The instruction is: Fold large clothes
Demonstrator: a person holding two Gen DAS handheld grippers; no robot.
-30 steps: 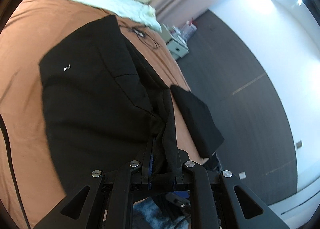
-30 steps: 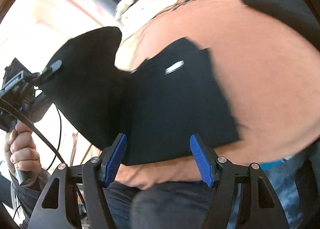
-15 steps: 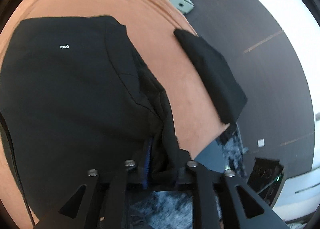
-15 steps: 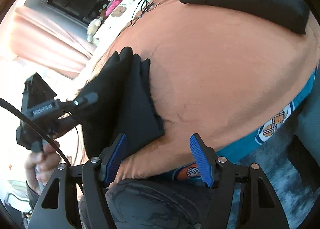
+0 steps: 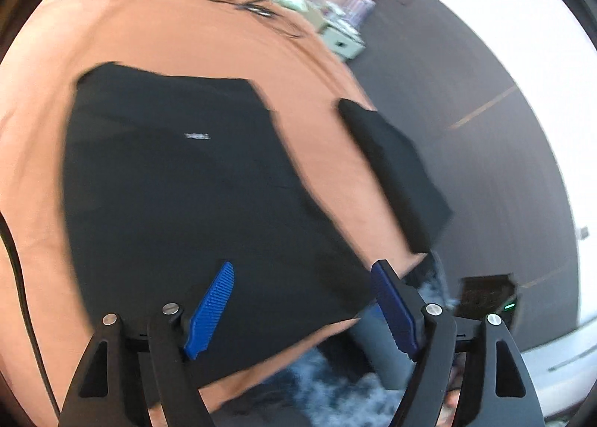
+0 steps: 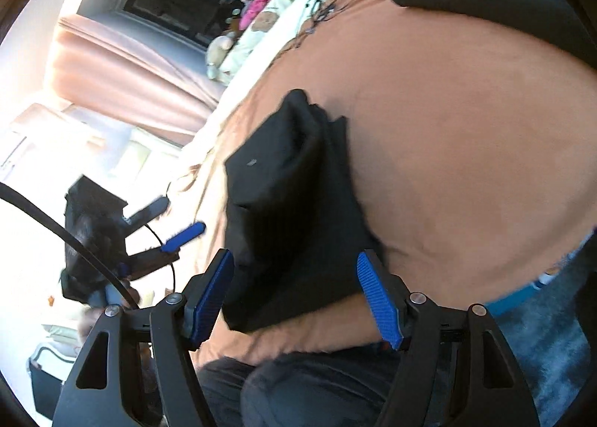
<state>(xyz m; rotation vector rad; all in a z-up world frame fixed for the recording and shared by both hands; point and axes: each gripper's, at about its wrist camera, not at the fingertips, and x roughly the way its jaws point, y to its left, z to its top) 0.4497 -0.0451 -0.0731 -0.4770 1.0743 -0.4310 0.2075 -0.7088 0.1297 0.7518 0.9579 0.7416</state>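
From where I sit at the feeds, the black garment (image 5: 179,181) lies flat on the bed (image 5: 186,35), on its orange-brown cover, folded into a broad dark panel with a small white label facing up near its middle. I take that garment as my landmark. My left gripper (image 5: 302,300) hangs over its near edge, pointing downward; its jaws have just been opening and now stand spread wide, blue pads (image 5: 211,311) clear of the cloth, with nothing pinched between them. In the right wrist view the same garment (image 6: 291,210) shows as a layered fold with a raised ridge along its far side, and my right gripper (image 6: 294,296) sits at its near edge, jaws spread as well, the cloth seen between the pads but not pressed by them. To the left of the garment in that view I can see the left gripper (image 6: 164,229) from the side, its blue pad lifted off the bed, held by a hand (image 6: 108,296) that is partly hidden behind the cable. A second folded black item (image 5: 395,173) rests on the cover well apart from the garment, toward the bed's edge by the dark floor (image 5: 466,72). Beyond the garment, toward the head of the bed, lie a thin black cord (image 5: 261,11) and pale bedding (image 6: 283,16). The left view is blurred, so fine creases in the cloth escape me.
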